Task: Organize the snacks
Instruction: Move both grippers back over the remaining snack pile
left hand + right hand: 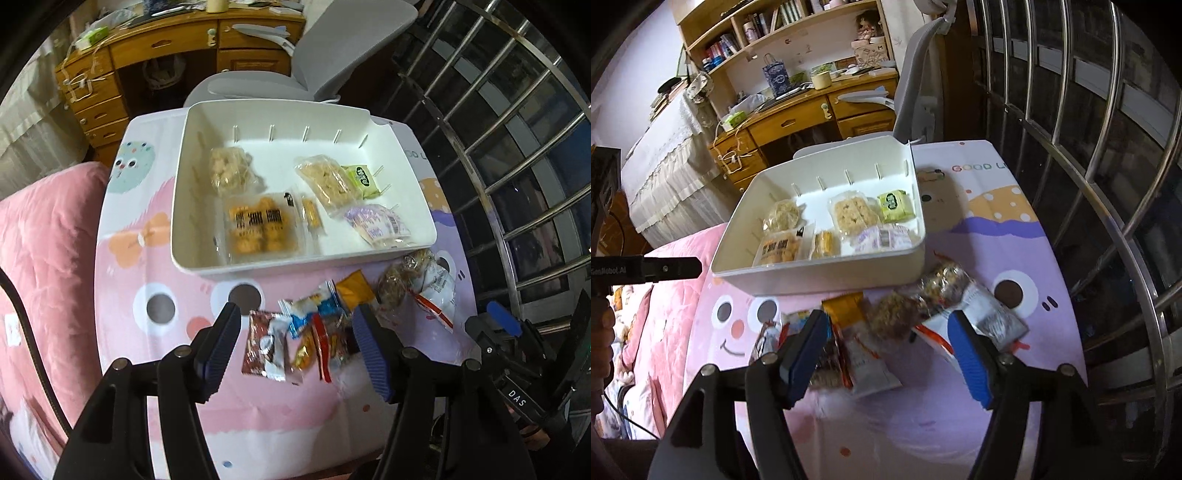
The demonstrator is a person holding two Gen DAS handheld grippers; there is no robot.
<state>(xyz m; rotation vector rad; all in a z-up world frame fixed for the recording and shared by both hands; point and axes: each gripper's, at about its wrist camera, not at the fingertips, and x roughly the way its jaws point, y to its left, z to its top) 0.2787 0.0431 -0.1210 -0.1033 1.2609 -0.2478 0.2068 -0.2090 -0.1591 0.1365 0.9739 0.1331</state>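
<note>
The small loose snack packets in crinkly plastic wrappers (314, 332) lie in a heap on the pink cartoon-printed table cover (155, 369), just in front of the white plastic storage box (258, 264) which already holds several packets. I judge them light, soft and slippery, so it is best to pinch one at its flat sealed edge. The left gripper (295, 332) and the right gripper (890, 343) both hang above the heap with jaws about half spread, holding nothing.

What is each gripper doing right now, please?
Left gripper: open, holding nothing, above loose snack packets.
Right gripper: open, holding nothing.
</note>
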